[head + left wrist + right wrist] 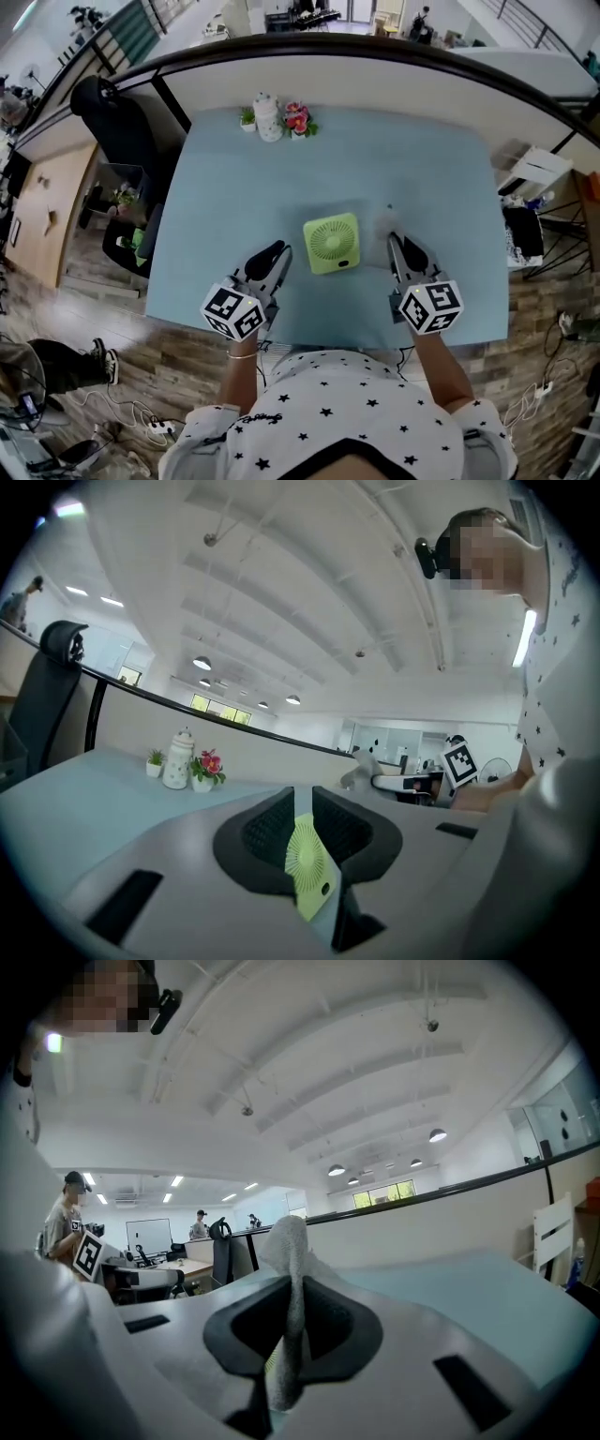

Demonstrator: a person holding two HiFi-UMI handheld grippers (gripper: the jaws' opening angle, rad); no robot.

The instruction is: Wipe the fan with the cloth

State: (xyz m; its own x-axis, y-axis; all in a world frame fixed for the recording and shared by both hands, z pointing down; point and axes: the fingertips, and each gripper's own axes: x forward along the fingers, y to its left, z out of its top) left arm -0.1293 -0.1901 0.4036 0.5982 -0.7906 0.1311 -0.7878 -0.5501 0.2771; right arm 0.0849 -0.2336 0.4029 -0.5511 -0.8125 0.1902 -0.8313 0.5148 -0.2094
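A small square light-green plastic fan (332, 242) sits on the pale blue table (422, 169), its round grille showing to the head view. It lies between the two grippers, a little farther from the person, and touches neither. The left gripper (283, 250) hangs above the table's near edge just left of the fan. Its jaws are released, with only a narrow gap between them; they grasp nothing, and the fan shows through the gap from beyond. The right gripper (394, 240), just right of the fan, is clenched on a pale grey-white cloth (289, 1251), which stands up in a fold above its jaws. At the table's far edge stand a white spotted jar (268, 117) and a small red-flowered pot plant (298, 119).
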